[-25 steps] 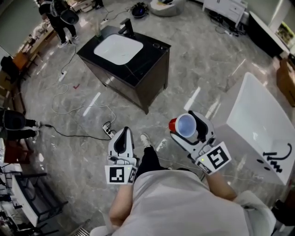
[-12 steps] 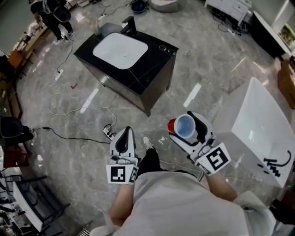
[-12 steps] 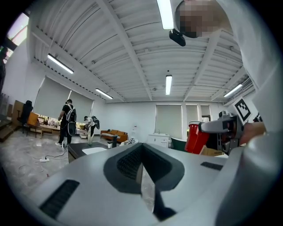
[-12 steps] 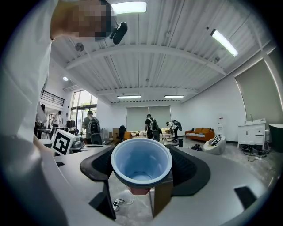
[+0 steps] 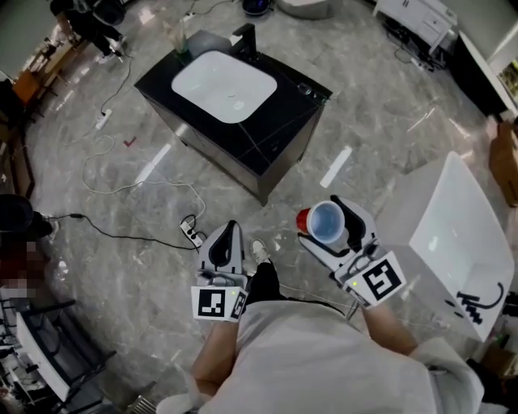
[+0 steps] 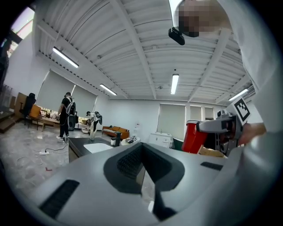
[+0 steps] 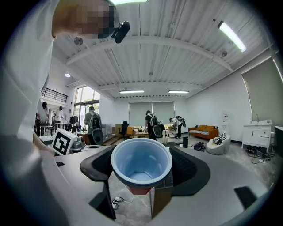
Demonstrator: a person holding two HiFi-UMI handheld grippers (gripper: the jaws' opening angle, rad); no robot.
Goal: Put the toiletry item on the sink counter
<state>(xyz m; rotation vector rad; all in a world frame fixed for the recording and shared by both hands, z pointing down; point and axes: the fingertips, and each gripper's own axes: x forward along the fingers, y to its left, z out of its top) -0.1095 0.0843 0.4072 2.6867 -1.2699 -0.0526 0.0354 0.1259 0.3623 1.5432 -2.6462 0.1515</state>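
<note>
The sink counter [image 5: 279, 121] is a black cabinet with a white basin [image 5: 224, 86], standing on the marble floor ahead in the head view. It also shows low at the left as the sink counter [image 6: 78, 145] in the left gripper view. My right gripper [image 5: 330, 229] is shut on a red cup [image 5: 325, 221] with a pale blue inside, held upright, well short of the counter. The cup [image 7: 140, 164] fills the space between the right gripper's [image 7: 141, 176] jaws. My left gripper [image 5: 224, 239] is shut and holds nothing. The left gripper [image 6: 142, 153] sees the cup [image 6: 193, 137] to its right.
A black faucet [image 5: 245, 38] and a bottle [image 5: 180, 37] stand at the counter's far edge. A power strip [image 5: 191, 234] and cables lie on the floor in front of it. A white tub-like fixture [image 5: 450, 230] is close on the right. People [image 5: 87, 18] stand at the far left.
The sink counter has slid right and nearer in the head view as the person walks toward it. Both grippers keep their places, the cup still held.
</note>
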